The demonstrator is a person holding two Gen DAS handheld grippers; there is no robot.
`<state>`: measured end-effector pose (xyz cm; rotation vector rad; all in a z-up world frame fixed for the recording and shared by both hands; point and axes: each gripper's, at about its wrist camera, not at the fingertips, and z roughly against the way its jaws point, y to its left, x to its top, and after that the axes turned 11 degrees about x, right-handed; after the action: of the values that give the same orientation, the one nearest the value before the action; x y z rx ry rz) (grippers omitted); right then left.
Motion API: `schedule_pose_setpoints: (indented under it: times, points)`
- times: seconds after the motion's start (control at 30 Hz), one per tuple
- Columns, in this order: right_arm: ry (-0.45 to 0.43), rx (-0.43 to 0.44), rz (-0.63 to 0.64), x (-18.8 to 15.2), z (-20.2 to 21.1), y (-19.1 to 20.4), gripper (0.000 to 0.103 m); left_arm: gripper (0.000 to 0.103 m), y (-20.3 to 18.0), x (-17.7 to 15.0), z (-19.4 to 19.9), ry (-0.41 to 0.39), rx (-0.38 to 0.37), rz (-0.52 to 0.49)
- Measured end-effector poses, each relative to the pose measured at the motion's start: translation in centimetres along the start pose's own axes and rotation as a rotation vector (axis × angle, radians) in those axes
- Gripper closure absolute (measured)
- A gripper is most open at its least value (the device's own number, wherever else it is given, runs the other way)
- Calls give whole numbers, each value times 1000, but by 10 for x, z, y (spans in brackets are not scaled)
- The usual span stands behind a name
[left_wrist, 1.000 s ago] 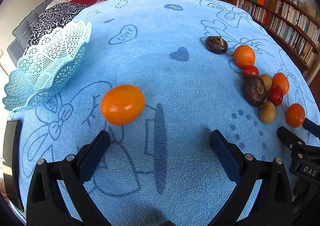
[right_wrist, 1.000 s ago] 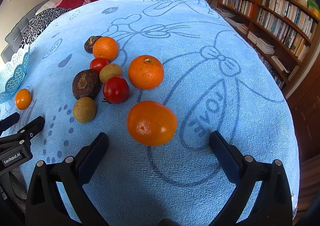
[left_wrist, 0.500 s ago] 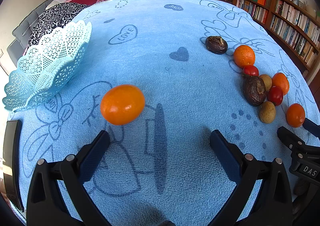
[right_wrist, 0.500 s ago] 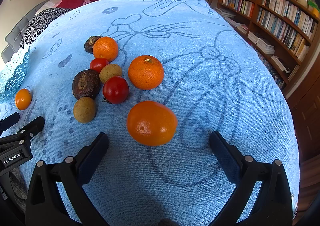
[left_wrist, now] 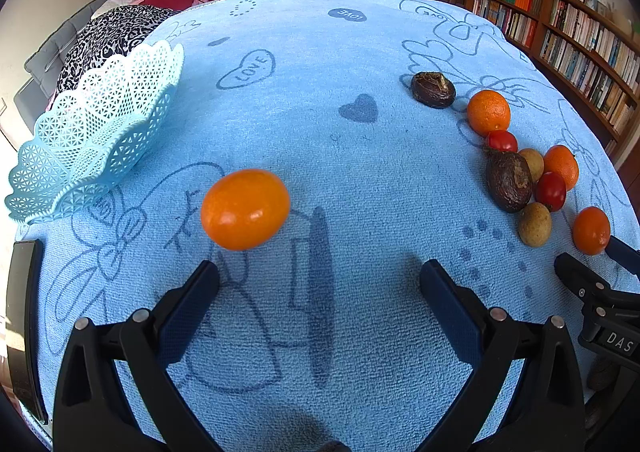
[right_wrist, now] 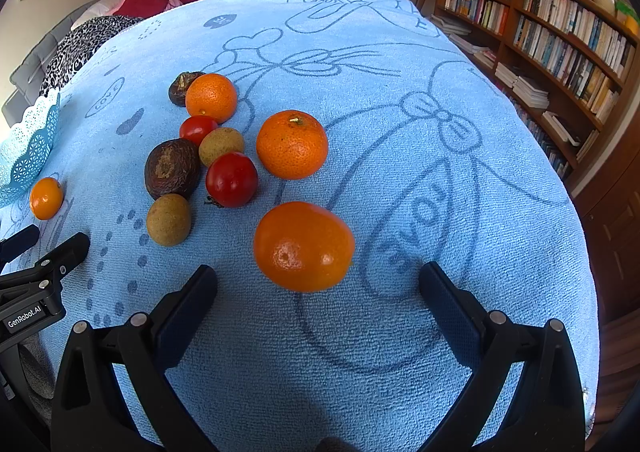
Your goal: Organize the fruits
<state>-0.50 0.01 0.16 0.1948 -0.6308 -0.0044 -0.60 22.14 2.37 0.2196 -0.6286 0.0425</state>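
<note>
Both my tools are spread wide, gripping nothing: left tool point(left_wrist: 320, 284) faces a lone orange fruit point(left_wrist: 245, 209) near the blue basket point(left_wrist: 96, 128), right tool point(right_wrist: 318, 284) faces an orange point(right_wrist: 304, 246) beside the fruit pile point(right_wrist: 200, 156) on the surface point(right_wrist: 440, 192).

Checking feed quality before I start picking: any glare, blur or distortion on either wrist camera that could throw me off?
Left wrist view: sharp; strong fisheye bulges the blue cloth; small glints on the lone orange fruit; bright washout beside the basket. Right wrist view: equally sharp, same bulge, bookshelf curved; soft shadow under the nearest orange; dark corners.
</note>
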Motion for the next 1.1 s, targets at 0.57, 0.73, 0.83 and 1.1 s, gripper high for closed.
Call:
schedule_pose_setpoints:
  times: [0.57, 0.73, 0.83, 1.1]
  points:
    - [2, 0, -1, 1, -1, 0, 5, 2, 1, 0, 0, 5, -8, 4]
    - [5, -2, -1, 1, 0, 1, 5, 2, 4, 0, -2, 13, -27, 7]
    - [4, -1, -2, 0, 1, 1, 5, 2, 9, 0, -1, 13, -64, 8]
    - [19, 54, 5, -1, 4, -5, 5, 11, 51, -7, 5, -12, -248, 167]
